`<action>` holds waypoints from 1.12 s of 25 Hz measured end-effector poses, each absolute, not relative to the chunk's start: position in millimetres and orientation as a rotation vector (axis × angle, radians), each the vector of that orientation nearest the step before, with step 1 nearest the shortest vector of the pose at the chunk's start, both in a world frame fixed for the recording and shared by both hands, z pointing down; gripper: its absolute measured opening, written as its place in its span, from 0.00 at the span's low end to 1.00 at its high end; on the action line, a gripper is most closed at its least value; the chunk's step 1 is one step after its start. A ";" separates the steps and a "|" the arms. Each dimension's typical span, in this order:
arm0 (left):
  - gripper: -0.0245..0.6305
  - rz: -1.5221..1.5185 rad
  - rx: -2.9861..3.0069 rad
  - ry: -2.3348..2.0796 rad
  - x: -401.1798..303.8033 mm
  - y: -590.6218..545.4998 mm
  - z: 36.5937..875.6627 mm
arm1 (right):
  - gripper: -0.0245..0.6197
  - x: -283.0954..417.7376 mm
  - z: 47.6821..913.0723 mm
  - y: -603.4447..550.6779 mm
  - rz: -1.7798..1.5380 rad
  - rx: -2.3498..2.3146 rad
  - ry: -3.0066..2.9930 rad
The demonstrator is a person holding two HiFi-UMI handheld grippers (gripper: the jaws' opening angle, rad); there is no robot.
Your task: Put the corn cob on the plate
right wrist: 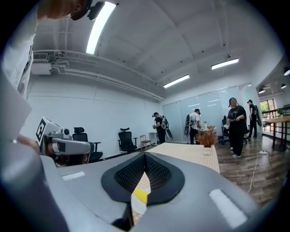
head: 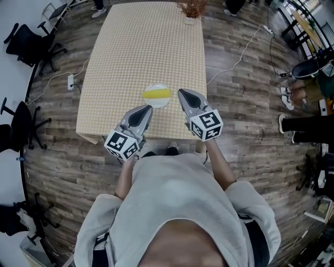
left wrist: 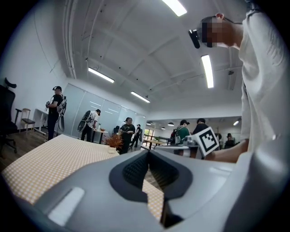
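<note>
The yellow corn cob (head: 156,94) lies on a small white plate (head: 156,102) near the front edge of the table with the checked cloth (head: 141,47). Both grippers are held up, pointing level, nearer to me than the plate. My left gripper (head: 146,108) is just left of and below the plate, its jaws shut and empty (left wrist: 148,153). My right gripper (head: 182,92) is just right of the plate, also shut with nothing held (right wrist: 145,156). In the right gripper view, a bit of the corn cob (right wrist: 141,195) shows below the shut jaws.
A small vase with a dried plant (head: 191,9) stands at the table's far end. Office chairs (head: 31,44) and a power strip (head: 70,82) are on the floor at left. People stand at the right (head: 305,94) and beyond the table (left wrist: 128,133).
</note>
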State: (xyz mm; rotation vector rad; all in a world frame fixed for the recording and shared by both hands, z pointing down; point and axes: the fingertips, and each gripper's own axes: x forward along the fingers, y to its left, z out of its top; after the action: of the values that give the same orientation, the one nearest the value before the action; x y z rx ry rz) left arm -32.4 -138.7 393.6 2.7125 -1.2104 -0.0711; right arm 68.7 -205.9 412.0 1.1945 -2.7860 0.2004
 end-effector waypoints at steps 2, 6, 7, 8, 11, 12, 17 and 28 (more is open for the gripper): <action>0.05 -0.086 2.730 -1.202 -40.2 -130.4 387.4 | 0.04 65.2 396.4 -187.9 0.166 1.236 -2.798; 0.05 -0.120 2.760 -1.176 -65.9 -97.8 381.1 | 0.04 51.9 381.3 -144.4 0.132 1.327 -2.793; 0.05 -0.126 2.760 -1.171 -72.5 -86.4 380.6 | 0.04 48.3 380.8 -130.7 0.135 1.345 -2.791; 0.05 -0.131 2.760 -1.164 -78.0 -74.1 379.9 | 0.04 44.9 380.7 -116.4 0.141 1.362 -2.789; 0.05 -0.141 2.770 -1.134 -86.2 -37.9 378.0 | 0.04 37.2 380.7 -76.6 0.150 1.400 -2.776; 0.05 -0.145 2.769 -1.122 -87.3 -26.2 377.4 | 0.04 33.9 380.8 -63.4 0.147 1.397 -2.769; 0.05 -0.166 2.769 -1.086 -85.4 18.9 371.8 | 0.04 21.2 381.7 -7.4 0.109 1.343 -2.731; 0.05 -0.125 2.762 -1.114 -52.4 65.6 369.2 | 0.04 52.9 377.3 39.3 0.135 1.348 -2.814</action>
State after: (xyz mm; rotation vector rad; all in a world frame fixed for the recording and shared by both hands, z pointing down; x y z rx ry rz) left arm -52.4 65.6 369.2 2.7623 -1.1141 -0.1254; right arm 52.9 39.3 377.3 1.3484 -2.8138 0.1346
